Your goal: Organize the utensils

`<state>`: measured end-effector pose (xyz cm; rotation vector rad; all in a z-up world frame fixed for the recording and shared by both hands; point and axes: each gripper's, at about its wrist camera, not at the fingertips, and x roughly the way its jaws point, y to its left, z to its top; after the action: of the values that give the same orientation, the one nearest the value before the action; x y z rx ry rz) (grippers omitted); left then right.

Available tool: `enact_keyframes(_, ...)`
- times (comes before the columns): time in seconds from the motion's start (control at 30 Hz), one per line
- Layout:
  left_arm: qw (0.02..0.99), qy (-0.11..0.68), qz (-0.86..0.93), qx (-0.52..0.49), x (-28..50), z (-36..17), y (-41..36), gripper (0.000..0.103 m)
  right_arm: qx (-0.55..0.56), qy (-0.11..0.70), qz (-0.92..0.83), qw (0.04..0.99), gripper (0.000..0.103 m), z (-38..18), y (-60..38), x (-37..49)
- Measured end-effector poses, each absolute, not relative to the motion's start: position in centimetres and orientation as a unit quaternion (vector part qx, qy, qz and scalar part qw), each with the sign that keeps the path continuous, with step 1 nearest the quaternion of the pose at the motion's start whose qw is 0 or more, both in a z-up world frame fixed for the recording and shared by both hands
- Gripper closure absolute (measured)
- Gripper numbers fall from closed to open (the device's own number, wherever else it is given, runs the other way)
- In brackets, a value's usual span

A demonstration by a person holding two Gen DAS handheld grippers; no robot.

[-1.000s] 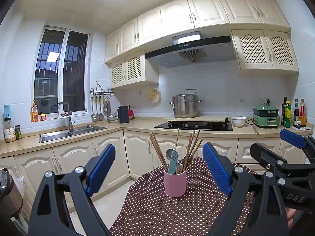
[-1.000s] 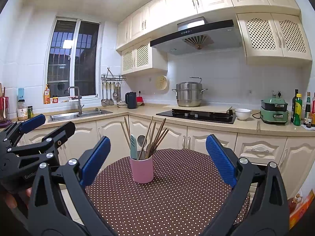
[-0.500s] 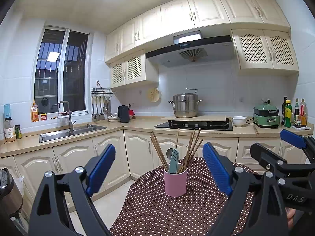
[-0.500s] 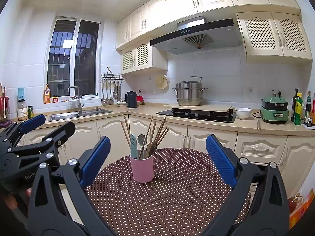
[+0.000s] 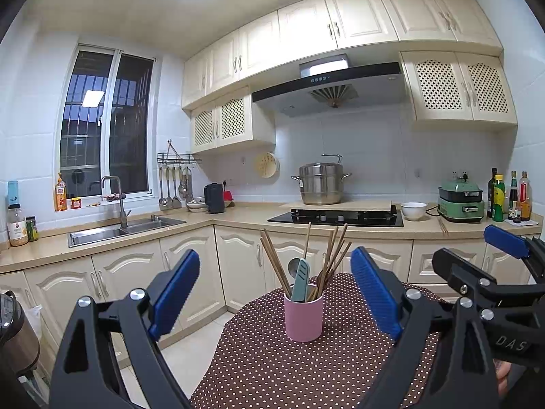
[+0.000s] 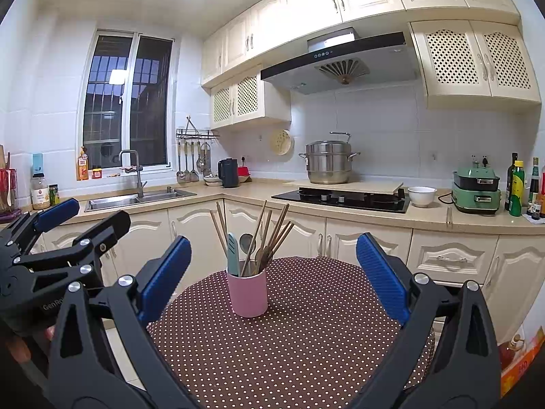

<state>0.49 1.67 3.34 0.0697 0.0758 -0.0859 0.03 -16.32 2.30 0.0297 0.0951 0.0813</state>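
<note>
Wooden chopsticks (image 6: 269, 235), a pale-green-handled utensil (image 6: 233, 255) and a metal spoon (image 6: 246, 242) stood in the pink cylindrical cup (image 6: 247, 293) on our brown polka-dot tablecloth (image 6: 306, 341). We held our left gripper (image 5: 276, 298) and right gripper (image 6: 272, 277) released, flanking the cup, apart from it.

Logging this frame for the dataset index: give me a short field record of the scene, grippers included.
setting: home kitchen, round table with brown polka-dot cloth
holder: pink cup, upright on the table
contents: wooden chopsticks, teal-handled utensil, metal spoon
left gripper: open, empty, short of the cup
right gripper: open, empty, short of the cup
loose utensils on table: none visible
</note>
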Motion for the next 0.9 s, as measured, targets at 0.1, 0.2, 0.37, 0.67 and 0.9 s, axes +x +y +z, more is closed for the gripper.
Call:
enact_keyframes(0.1, 0.998, 0.038, -0.043, 0.034, 0.48, 3.35, 1.70, 0.014, 0.015, 0.048, 0.041, 0.998, 0.007, 2.32, -16.27, 0.07)
enact_keyframes(0.2, 0.998, 0.037, -0.043, 0.034, 0.48, 3.35, 1.68, 0.014, 0.015, 0.047, 0.041, 0.998, 0.007, 2.34, -16.16, 0.06)
enact_keyframes(0.37, 0.998, 0.038, -0.043, 0.035, 0.47, 3.31, 1.71, 0.014, 0.016, 0.047, 0.041, 0.998, 0.007, 2.40, -16.26, 0.15)
enact_keyframes(0.67, 0.998, 0.038, -0.043, 0.034, 0.48, 3.40, 1.69, 0.014, 0.016, 0.048, 0.041, 0.998, 0.007, 2.42, -16.28, 0.22)
enact_keyframes(0.9, 0.998, 0.038, -0.043, 0.034, 0.50, 3.34, 1.77, 0.014, 0.019, 0.049, 0.044, 0.998, 0.007, 2.34, -16.31, 0.42)
